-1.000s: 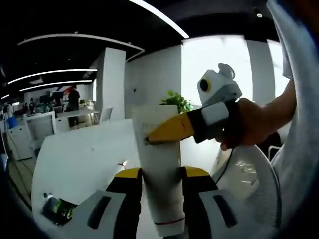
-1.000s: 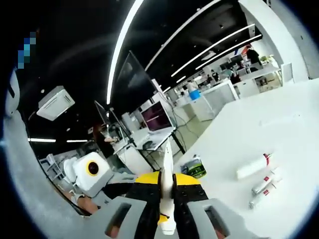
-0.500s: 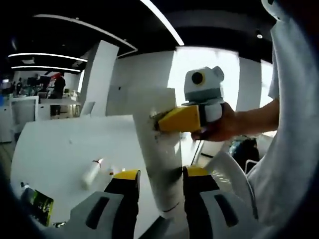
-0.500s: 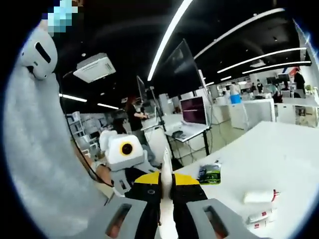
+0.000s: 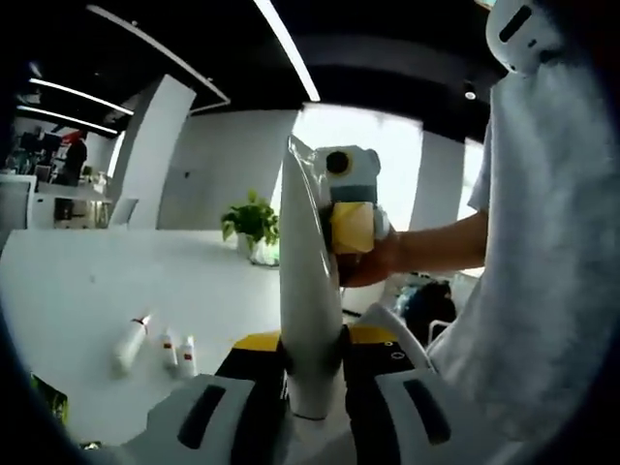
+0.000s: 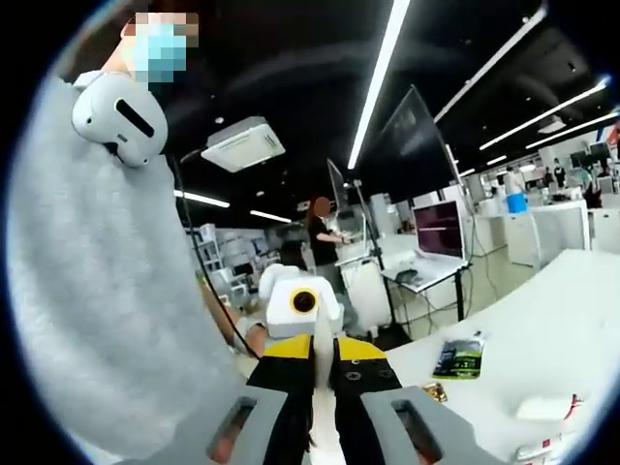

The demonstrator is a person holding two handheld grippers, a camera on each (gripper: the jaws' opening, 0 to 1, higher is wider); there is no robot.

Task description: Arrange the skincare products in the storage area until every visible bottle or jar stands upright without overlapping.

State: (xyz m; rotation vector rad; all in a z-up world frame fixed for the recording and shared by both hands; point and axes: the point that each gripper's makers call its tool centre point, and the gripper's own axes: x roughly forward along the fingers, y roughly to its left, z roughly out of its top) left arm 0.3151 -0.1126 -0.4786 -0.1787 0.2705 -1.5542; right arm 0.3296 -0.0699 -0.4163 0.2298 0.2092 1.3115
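Note:
A white squeeze tube stands upright and edge-on between the jaws of my left gripper, which is shut on its lower end. My right gripper, held by a hand, is shut on the tube's upper end from the right. In the right gripper view the tube is a thin white sliver pinched between my right gripper's yellow jaws, with the left gripper facing it just beyond. A white bottle and two small tubes lie on their sides on the white table.
A green packet lies on the table, with the lying bottle to its right. A potted plant stands at the table's far side. The person's grey-sleeved body is close by. Desks, monitors and people fill the office behind.
The tube has turned from face-on to edge-on in the left gripper view. Both grippers stay clamped on it while the hands swing, so the background has shifted in both views.

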